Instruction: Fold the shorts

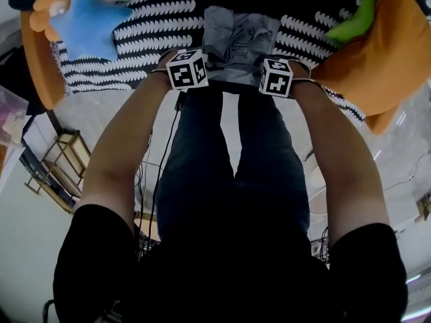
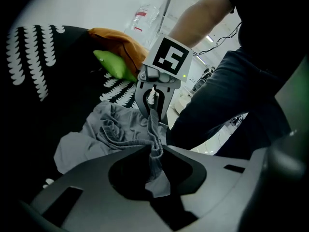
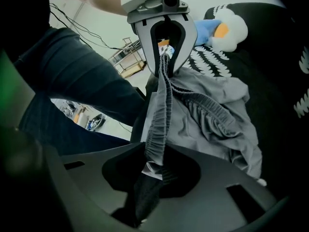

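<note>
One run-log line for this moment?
left gripper: shut on gray shorts | right gripper: shut on gray shorts | waistband spans both | rest bunched on blanket

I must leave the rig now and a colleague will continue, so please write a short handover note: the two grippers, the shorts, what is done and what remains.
Left gripper: shut on the waistband of the grey shorts.
Right gripper: shut on the same waistband further along; the band runs stretched between the two grippers.
Shorts: the rest lies crumpled on the black patterned cover, in front of the person.
Done: both grips are taken. No fold shows yet.
Left: probably lay the shorts out flat, then fold them.
</note>
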Motion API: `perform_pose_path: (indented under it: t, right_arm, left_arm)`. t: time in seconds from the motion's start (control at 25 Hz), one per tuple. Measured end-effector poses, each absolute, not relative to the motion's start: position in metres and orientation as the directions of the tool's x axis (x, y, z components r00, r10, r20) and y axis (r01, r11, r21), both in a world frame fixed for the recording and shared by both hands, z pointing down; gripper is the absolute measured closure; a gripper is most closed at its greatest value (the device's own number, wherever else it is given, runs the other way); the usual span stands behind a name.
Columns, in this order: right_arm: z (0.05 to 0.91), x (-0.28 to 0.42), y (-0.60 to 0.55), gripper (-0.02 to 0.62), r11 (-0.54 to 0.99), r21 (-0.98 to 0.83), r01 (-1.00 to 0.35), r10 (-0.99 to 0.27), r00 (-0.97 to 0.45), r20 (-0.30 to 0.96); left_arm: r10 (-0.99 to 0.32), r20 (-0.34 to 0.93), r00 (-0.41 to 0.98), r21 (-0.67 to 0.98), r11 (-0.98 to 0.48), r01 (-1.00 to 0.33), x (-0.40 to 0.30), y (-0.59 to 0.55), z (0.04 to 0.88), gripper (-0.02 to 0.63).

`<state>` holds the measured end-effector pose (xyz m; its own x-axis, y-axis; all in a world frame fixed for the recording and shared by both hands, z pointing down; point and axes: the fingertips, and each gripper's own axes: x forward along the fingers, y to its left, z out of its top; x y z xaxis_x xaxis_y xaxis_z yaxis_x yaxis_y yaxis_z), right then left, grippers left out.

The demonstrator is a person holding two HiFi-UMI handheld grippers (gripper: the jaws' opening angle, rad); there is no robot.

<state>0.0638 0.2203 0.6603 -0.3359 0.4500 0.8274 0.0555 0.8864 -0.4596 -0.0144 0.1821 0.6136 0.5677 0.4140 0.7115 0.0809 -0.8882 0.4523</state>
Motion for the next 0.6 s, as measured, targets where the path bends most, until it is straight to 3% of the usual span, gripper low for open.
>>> perform_pose_path:
  t: [0.32, 0.52, 0.6]
  right_arm:
    - [0.674, 0.059, 0.268, 0.497, 0.881, -0.47, 0.058, 0.462, -0.326, 0.825]
    - [0.658, 0.054, 0.286, 0.316, 0.772, -0.634, 0.042, 0.602, -0.366, 0.709]
    - [0.645, 0.053, 0.275, 0.308, 0.743, -0.667, 0.052, 0.627, -0.403, 0.667]
  left_arm:
    - [0.408, 0.736, 0.541, 0.461, -0.887, 0.042, -0.023, 0.222, 0.637, 0.526]
    - [0.393, 0.749, 0.533, 0.456, -0.89, 0.016, -0.035, 0.235, 0.652, 0.523]
    - [0.397, 0.753, 0.525, 0.456, -0.89, 0.02, -0.037, 0.24, 0.657, 0.523]
